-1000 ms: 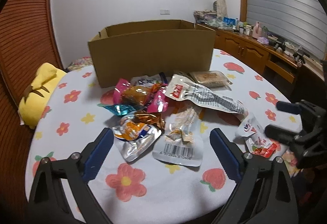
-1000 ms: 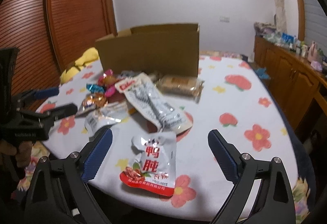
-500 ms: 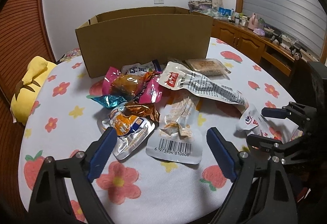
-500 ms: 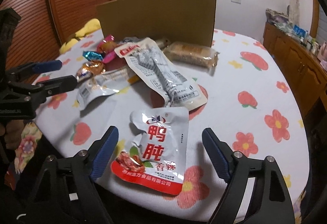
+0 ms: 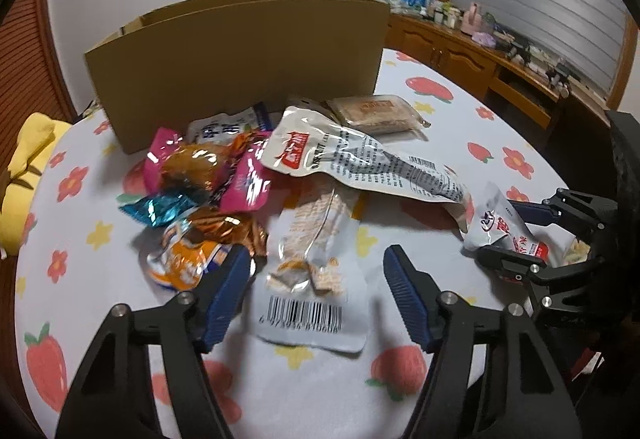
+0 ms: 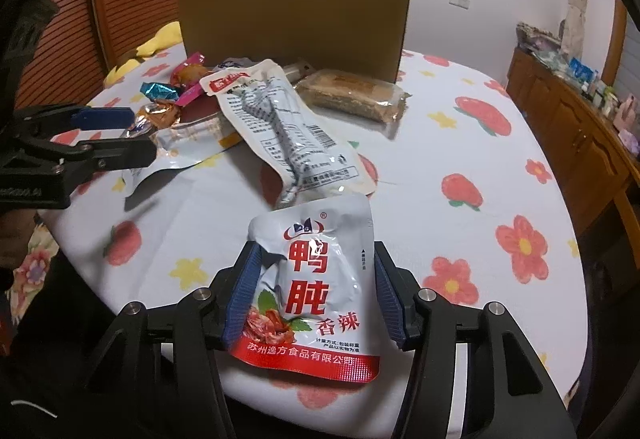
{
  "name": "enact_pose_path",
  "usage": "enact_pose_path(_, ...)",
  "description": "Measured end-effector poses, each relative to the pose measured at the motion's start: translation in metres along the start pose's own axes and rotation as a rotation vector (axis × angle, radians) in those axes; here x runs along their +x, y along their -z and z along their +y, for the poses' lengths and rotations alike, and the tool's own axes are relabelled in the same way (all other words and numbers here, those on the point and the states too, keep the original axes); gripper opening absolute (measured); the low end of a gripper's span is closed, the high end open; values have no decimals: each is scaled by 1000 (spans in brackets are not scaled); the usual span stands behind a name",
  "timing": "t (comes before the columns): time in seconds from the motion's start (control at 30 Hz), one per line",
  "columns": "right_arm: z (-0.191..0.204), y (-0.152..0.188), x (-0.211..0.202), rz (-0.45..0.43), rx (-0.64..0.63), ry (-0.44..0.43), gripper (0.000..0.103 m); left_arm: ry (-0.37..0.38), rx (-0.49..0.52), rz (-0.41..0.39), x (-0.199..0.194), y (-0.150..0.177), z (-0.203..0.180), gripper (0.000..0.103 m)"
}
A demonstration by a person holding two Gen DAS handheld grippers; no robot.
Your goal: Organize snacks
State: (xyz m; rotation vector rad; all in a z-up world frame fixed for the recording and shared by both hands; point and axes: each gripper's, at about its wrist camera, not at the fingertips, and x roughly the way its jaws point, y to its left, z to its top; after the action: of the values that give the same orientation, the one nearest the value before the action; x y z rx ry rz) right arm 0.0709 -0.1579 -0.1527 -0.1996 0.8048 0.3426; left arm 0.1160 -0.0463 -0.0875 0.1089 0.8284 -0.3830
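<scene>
Right gripper [image 6: 316, 299] closed in on a silver foil pouch with big red Chinese characters and a red bottom band [image 6: 316, 287], blue pads touching both side edges, left edge crumpled inward against the pad; pouch at the near edge of the round table under a white cloth printed with red flowers and strawberries [image 6: 460, 143], bottom band hanging just past the fingers toward the camera. Same pouch visible at the far right of the left wrist view [image 5: 505, 235], held between the black fingers there. Left gripper [image 5: 316, 293] spread wide, pinching nothing, low over the near part of the table, with a clear plastic packet bearing a barcode [image 5: 316, 279] lying flat between its blue pads; left pad just over the edge of a silver-and-orange foil wrapper [image 5: 188, 259]. Beyond, a loose heap: long silver pouch with red label and black print [image 5: 360, 163], pink wrapper around something golden-brown [image 5: 200, 167], teal foil candy [image 5: 160, 209], brown cake bar in clear film [image 5: 372, 113]. Farther back, touching the heap's far side, an open brown cardboard box [image 5: 240, 51], upright. Yellow plush toy [image 5: 24, 159] at the far left rim.
</scene>
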Motion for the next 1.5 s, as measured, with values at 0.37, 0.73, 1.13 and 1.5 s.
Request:
enact_pose_path(0.37, -2, 2, 1, -27, -2, 3, 56, -4, 56, 116, 26, -8, -4, 61)
enact_pose_path(0.73, -1, 2, 2, -38, -2, 9, 57, 9, 62, 126, 34, -12, 1, 60)
enact_pose_path(1.13, -1, 2, 1, -41, -2, 9, 57, 23, 85, 113, 35, -12, 0, 54)
enact_pose_path(1.5, -1, 2, 1, -45, 1, 12, 57, 31, 94, 130, 19, 4, 12, 50)
